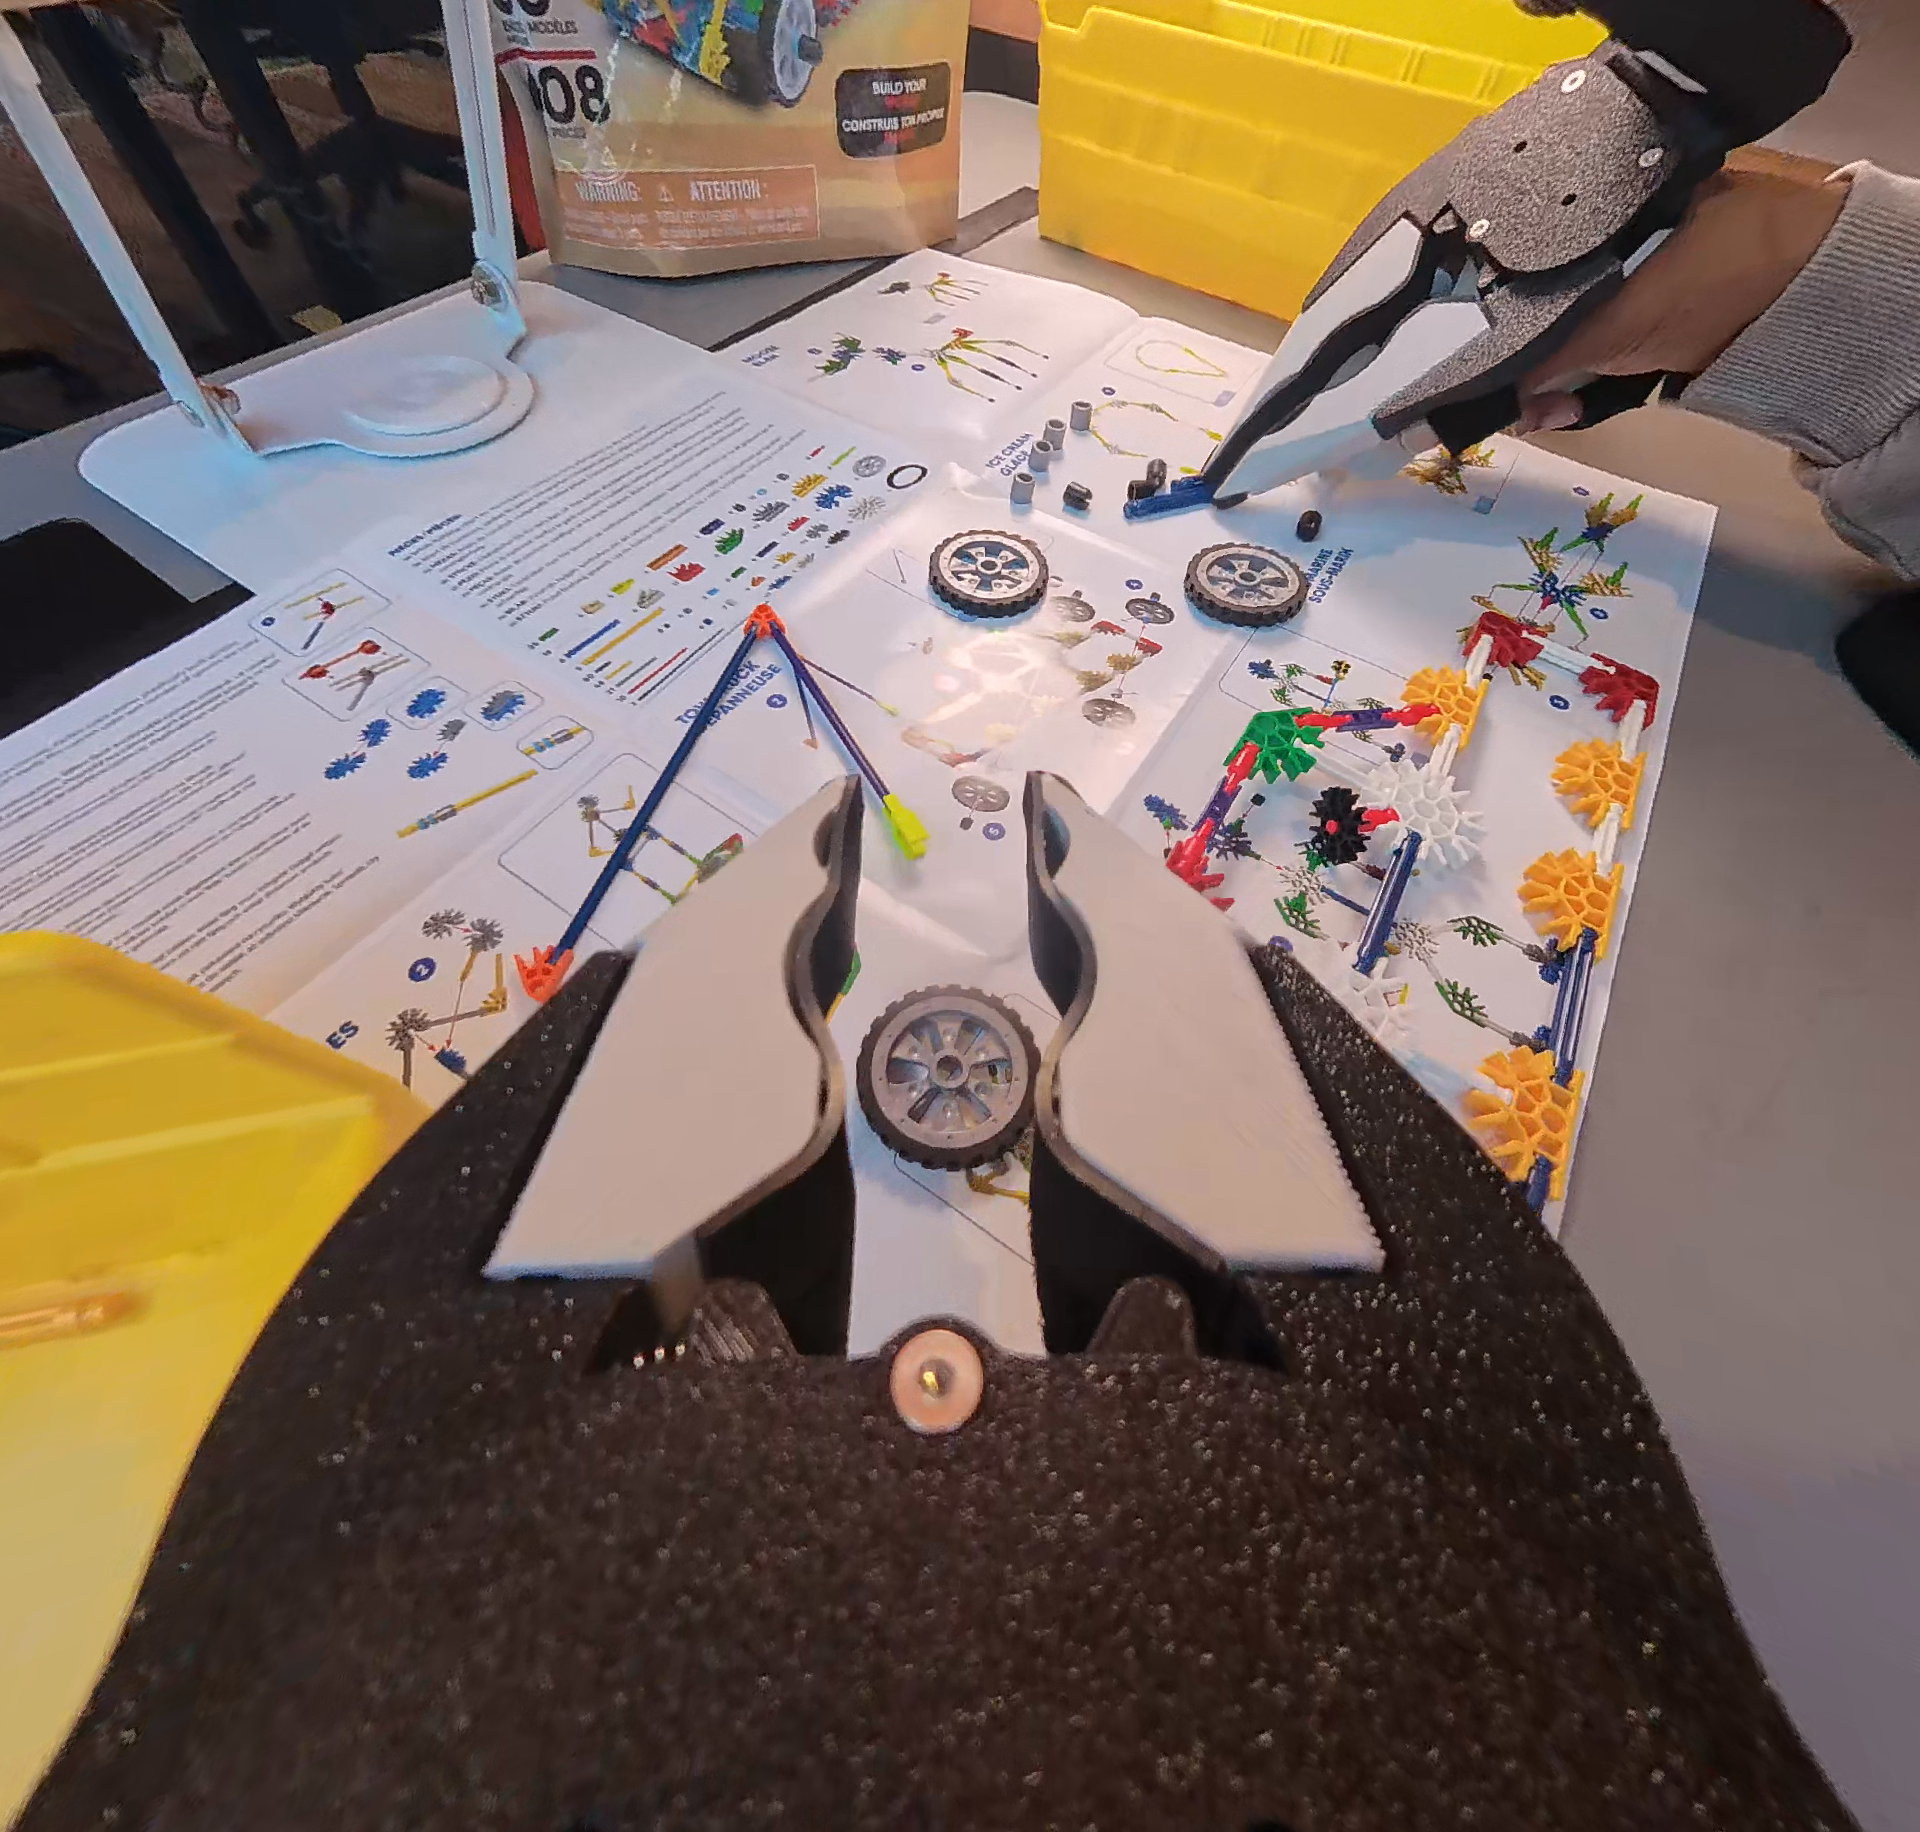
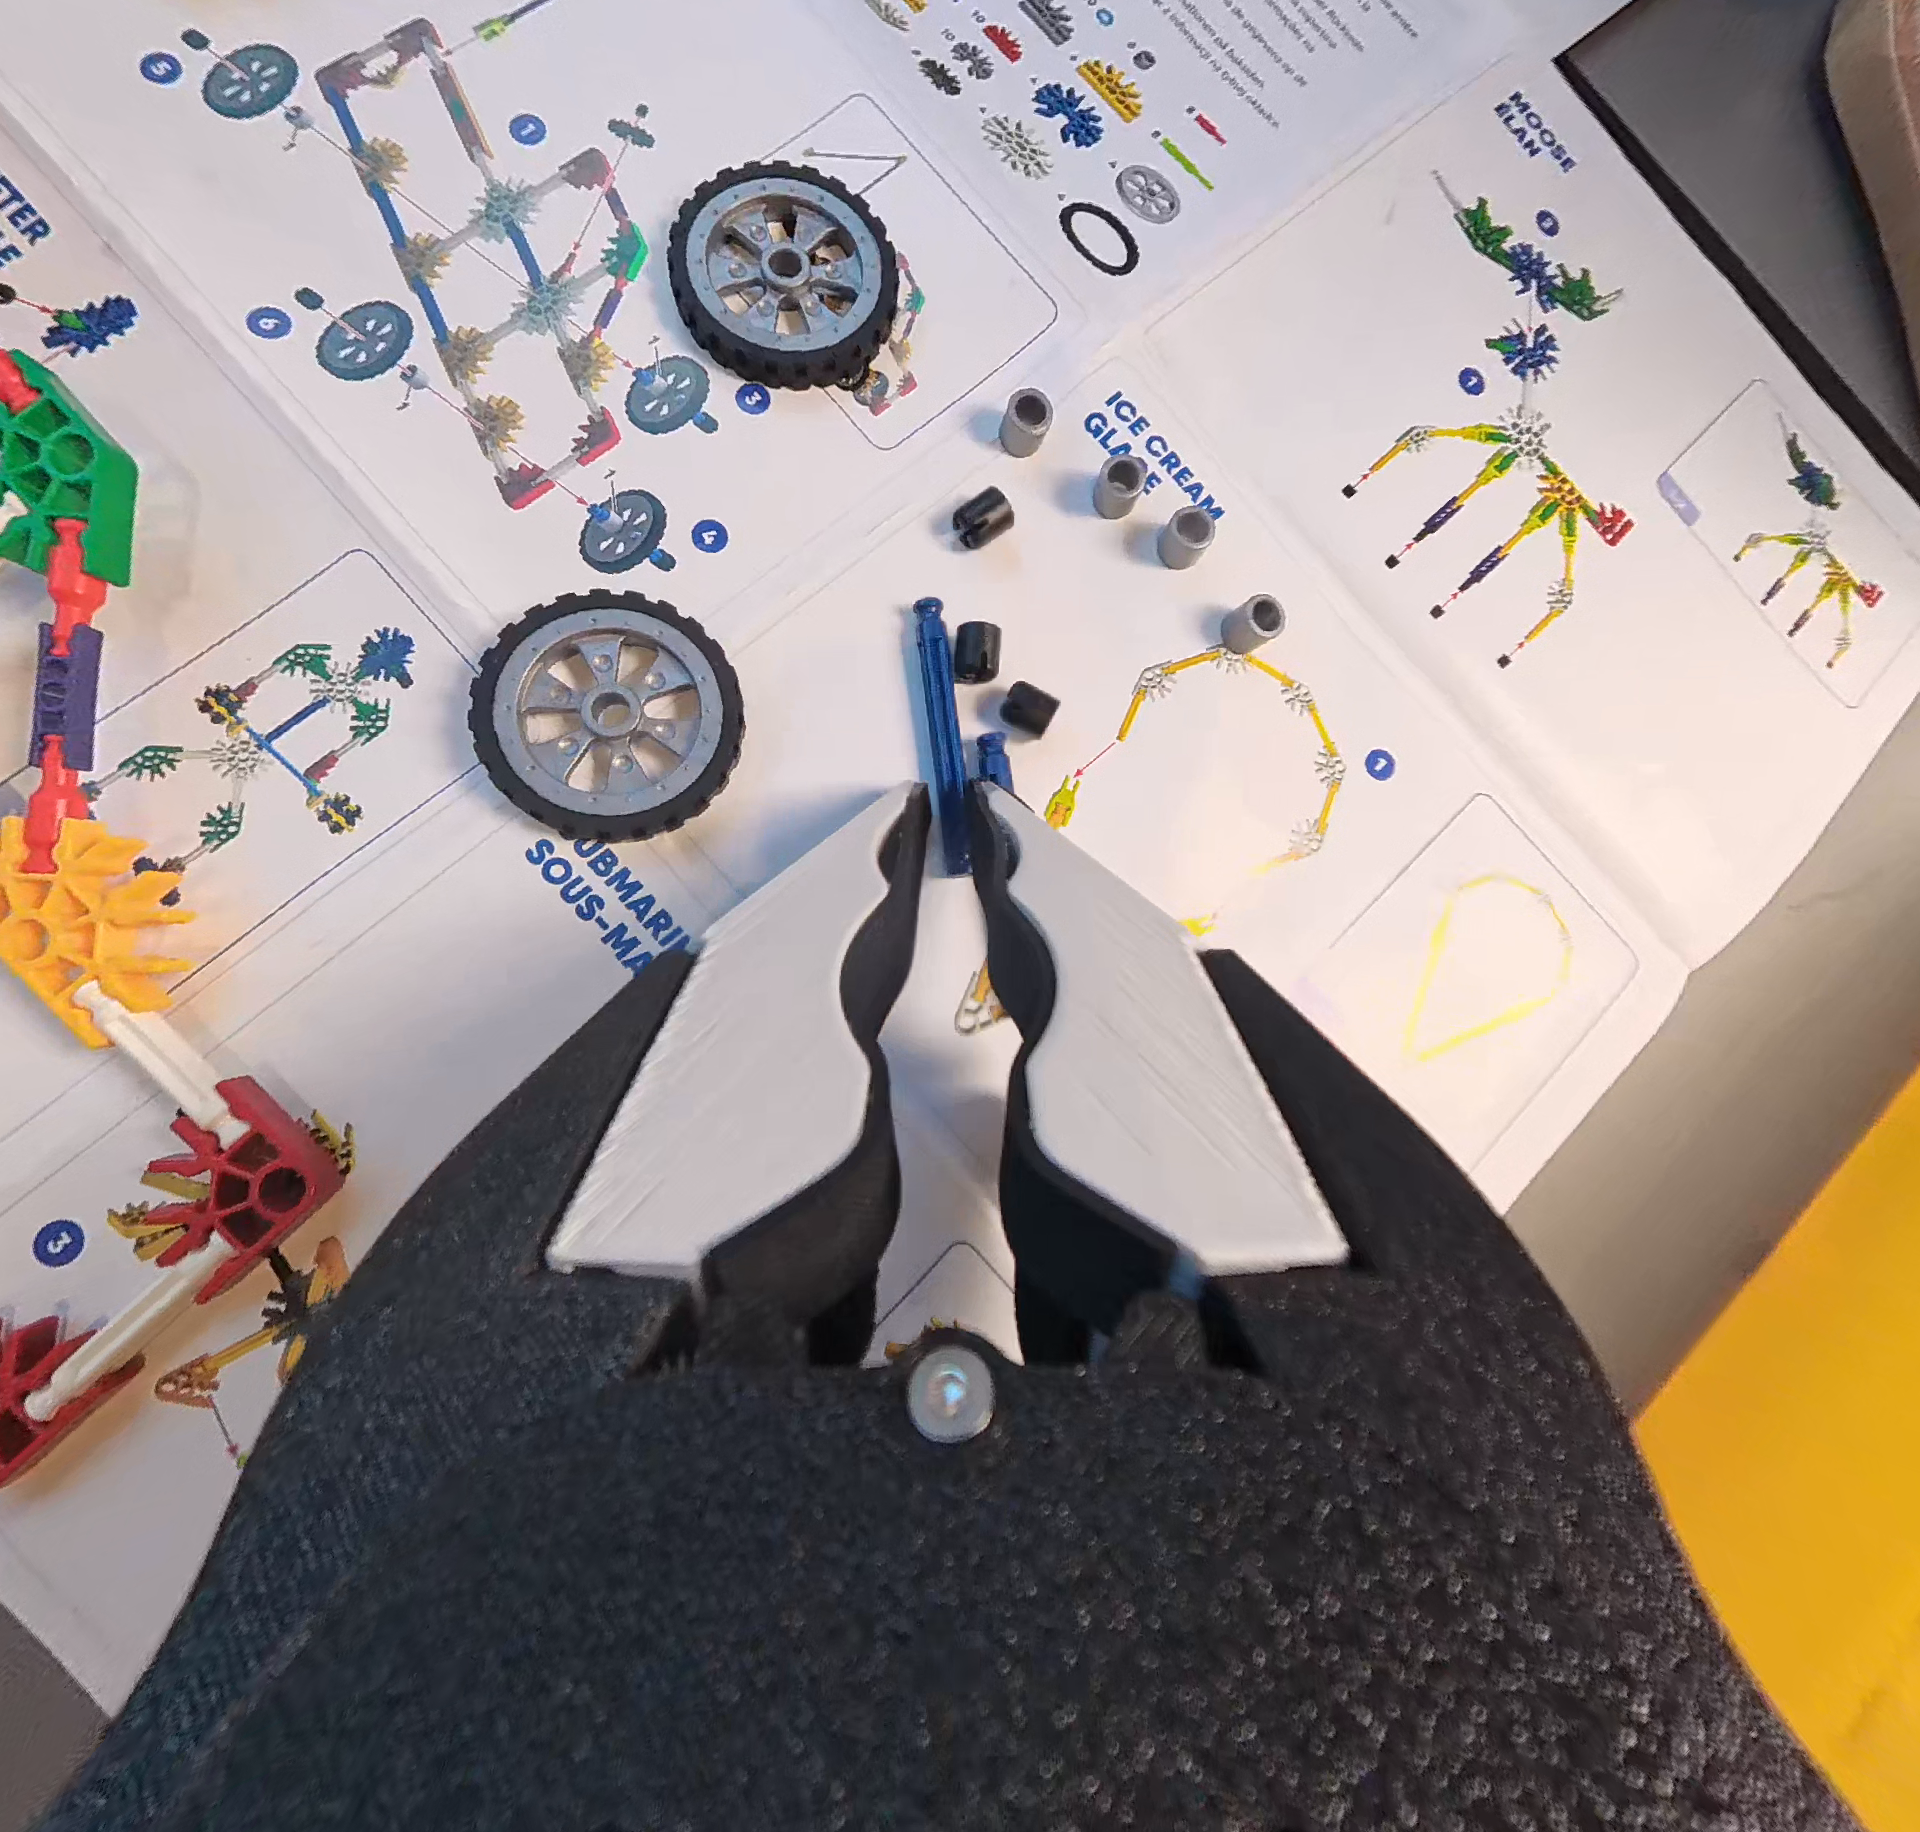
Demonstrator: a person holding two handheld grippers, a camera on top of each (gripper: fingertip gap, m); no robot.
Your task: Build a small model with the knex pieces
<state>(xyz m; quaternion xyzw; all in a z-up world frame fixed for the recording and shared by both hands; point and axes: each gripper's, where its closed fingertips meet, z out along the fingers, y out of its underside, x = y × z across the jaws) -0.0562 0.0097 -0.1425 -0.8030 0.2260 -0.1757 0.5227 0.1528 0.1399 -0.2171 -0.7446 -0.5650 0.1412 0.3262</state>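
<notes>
My right gripper point(image 2: 948, 797) is shut on the near end of a short blue rod point(image 2: 938, 702) that lies on the instruction sheet point(image 2: 1351, 255). A second blue rod point(image 2: 994, 756) lies just beside its right finger. The left wrist view shows this gripper point(image 1: 1214, 496) with its tips down on the rod point(image 1: 1162, 504). My left gripper point(image 1: 945, 795) is open over the sheet. A grey wheel with a black tyre point(image 1: 948, 1081) lies between the rear curves of its fingers; I cannot tell whether they touch it.
Two more wheels point(image 2: 784, 276) point(image 2: 608, 712), grey sleeves point(image 2: 1120, 486) and black sleeves point(image 2: 982, 515) lie ahead of the right gripper. A coloured rod-and-connector model point(image 1: 1455, 795) lies at the right. Long blue rods with orange connectors point(image 1: 764, 624), yellow bins point(image 1: 1247, 120) point(image 1: 156, 1159), a kit bag point(image 1: 748, 120) and a white stand point(image 1: 416, 400) surround the sheet. Left tips to right tips: about 25 cm. The coloured rod-and-connector model point(image 1: 1455, 795) is about 15 cm from both grippers' fingertips.
</notes>
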